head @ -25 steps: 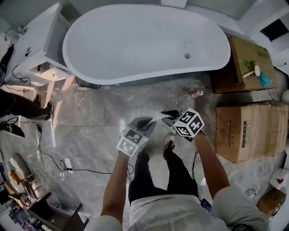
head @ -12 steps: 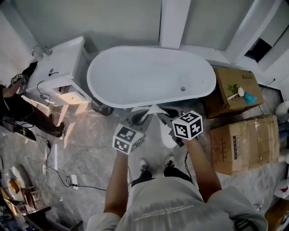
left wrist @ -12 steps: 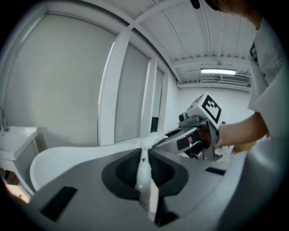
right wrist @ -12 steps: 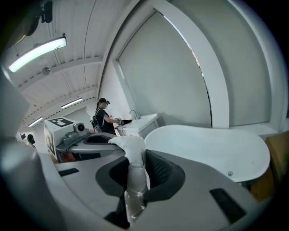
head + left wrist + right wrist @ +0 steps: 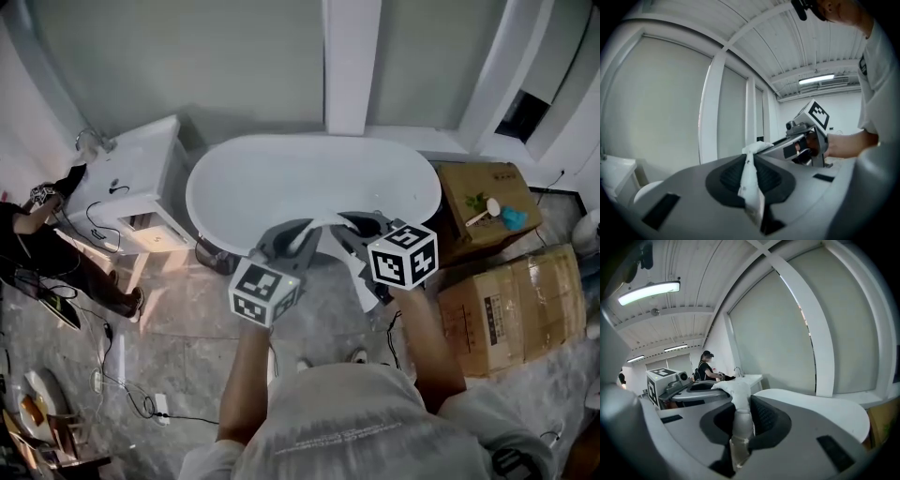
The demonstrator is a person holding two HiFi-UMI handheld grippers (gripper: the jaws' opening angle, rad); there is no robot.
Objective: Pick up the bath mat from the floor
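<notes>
The white bath mat hangs off the floor in front of the person's chest, its top edge stretched between the two grippers. My left gripper is shut on one end; in the left gripper view the cloth is pinched between the dark pads and droops below them. My right gripper is shut on the other end, and in the right gripper view the bunched mat fills the gap between its pads. Both grippers are held high and close together, pointing nearly level toward the bathtub.
A white washstand stands to the tub's left, with another person beside it. Cardboard boxes are stacked on the right. Cables lie on the marble floor at left. A white pillar rises behind the tub.
Both grippers have risen from near the floor to chest height with the mat between them, and the person has straightened up. The tub now lies farther below.
</notes>
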